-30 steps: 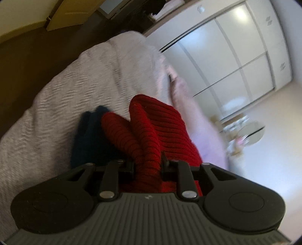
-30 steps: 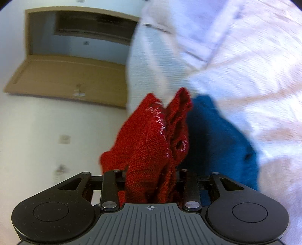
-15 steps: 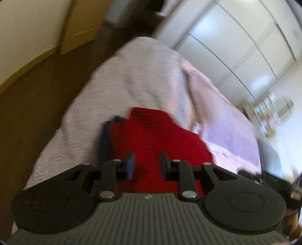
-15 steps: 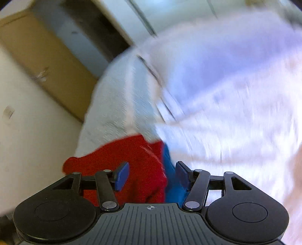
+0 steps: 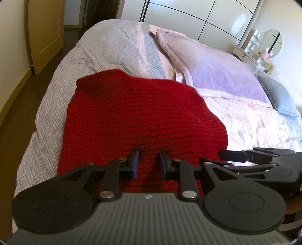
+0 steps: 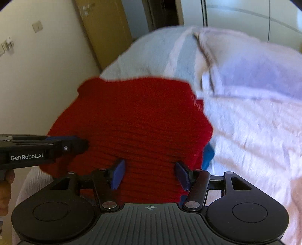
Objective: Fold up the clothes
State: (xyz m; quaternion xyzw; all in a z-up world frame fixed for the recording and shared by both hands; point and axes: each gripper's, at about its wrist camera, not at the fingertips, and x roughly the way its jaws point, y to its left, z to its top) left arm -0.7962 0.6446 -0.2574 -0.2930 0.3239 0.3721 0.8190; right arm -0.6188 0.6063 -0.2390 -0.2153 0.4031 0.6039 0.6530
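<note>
At the bottom of the left wrist view, the left gripper (image 5: 148,162) is seen with its jaws set narrowly apart and nothing pinched between them; its blue pads (image 5: 135,163) are poised above the red knit sweater (image 5: 143,116) without pressing on it. In the right wrist view, the right gripper (image 6: 150,174) is held with its jaws wide, having just been opening, and only the sweater's ribbed surface is seen in the gap, ungripped. The right gripper is also caught at the lower right edge of the left view, and the left gripper, marked with white lettering, is seen entering the right view from the left, with part of a hand (image 6: 5,190) below it. The sweater is laid fairly flat near the edge of the bed (image 5: 45,135), on a grey herringbone blanket (image 5: 105,50). A blue garment (image 6: 208,154) is seen protruding from under the sweater's right side. Beyond the sweater, a pale lilac fleece blanket (image 5: 217,75) is spread over the bed, with a grey pillow (image 5: 279,96) at its far right. Farther back, a white sliding wardrobe (image 5: 198,17), a wooden door (image 5: 45,32) and a round mirror (image 5: 271,40) are visible.
</note>
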